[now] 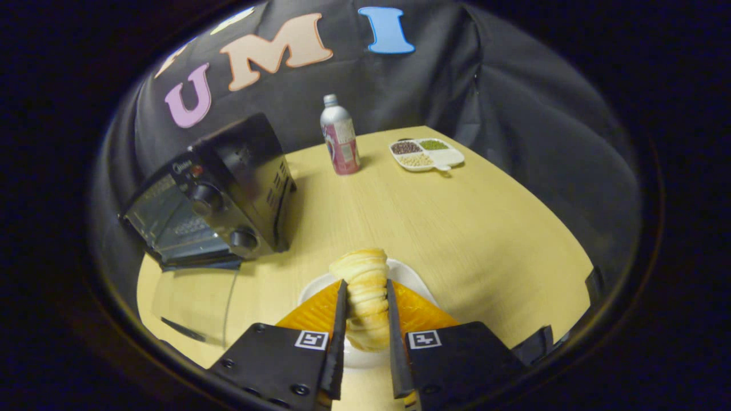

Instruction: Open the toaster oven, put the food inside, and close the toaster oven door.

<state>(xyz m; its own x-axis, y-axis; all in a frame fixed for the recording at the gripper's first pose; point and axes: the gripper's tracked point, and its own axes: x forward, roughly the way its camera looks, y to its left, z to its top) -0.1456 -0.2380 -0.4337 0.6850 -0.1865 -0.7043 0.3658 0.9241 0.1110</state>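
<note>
Golden flaky croissant [365, 291] clamped between the two fingers of the gripper [365, 319], both fingers pressing its sides, pastry standing lengthwise along them with its tip poking out ahead at 12 o'clock; under and behind it a white plate [408, 277], rim visible just past the fingers, croissant low over or touching the plate, cannot tell which. Pale wood table [457, 228] carries everything. Black toaster oven [228, 188] at roughly 10 o'clock from the fingers, well apart from the croissant, angled so its front faces down-left; glass door [188, 285] is dropped open and lies flat on the table in front of it, two knobs on the right-hand control panel, rack visible inside. Far across the table at 12 o'clock a metal bottle [340, 137] with pink and white label, upright. At 1 o'clock, near the table's far edge, a white divided dish [427, 153] with dark, green and pale beans in separate compartments, one compartment bare; dish and bottle near each other, not touching
</note>
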